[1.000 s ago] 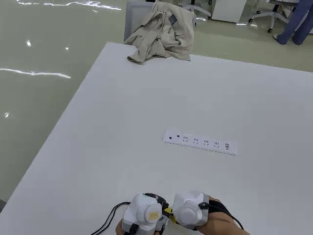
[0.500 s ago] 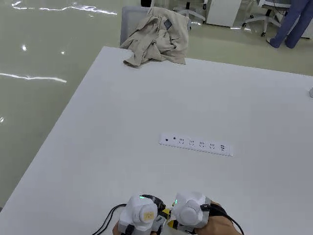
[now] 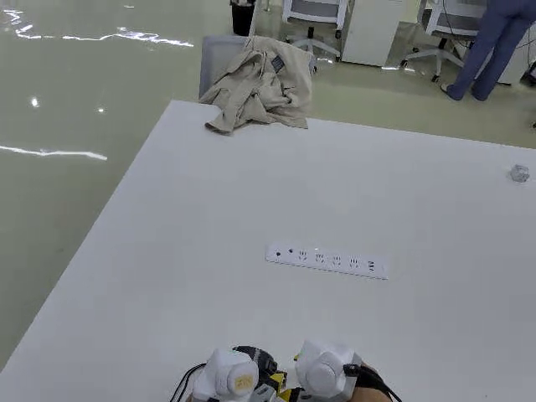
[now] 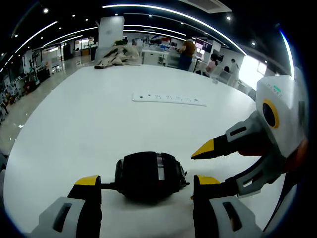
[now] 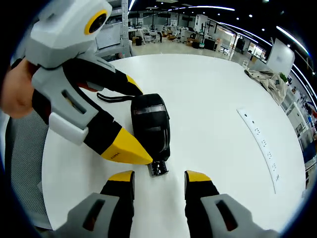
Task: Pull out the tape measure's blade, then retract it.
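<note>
We see the left tool (image 4: pixel 147 180) with its 2 jaws spread wide. The black tape measure (image 4: pixel 148 174) lies on the white tabletop (image 4: pixel 89 124) directly between their yellow tips. In the left gripper view a sliver of gap shows on each side of the case, so the jaws bracket it without clearly clamping it. The right tool (image 5: pixel 159 177) is open too, its 2 jaws parted and holding nothing. The tape measure lies just ahead of it, lengthwise along its line of sight, and the small metal hook (image 5: pixel 158 169) at the mouth of the case sits just in front of the gap between its tips. From the right tool's side, the left tool reaches in from the left, with 1 yellow-tipped jaw on either flank of the case. A black wrist strap (image 5: pixel 111 97) trails from the end of the case farthest from the right tool. In the head view both tools sit close together, side by side, at the near edge of the tabletop. Well ahead of the left tool a white power strip (image 4: pixel 168 99) lies crosswise, and far beyond it, at the far edge, a beige jacket (image 4: pixel 119 55) is draped over a grey chair (image 3: pixel 214 57).
</note>
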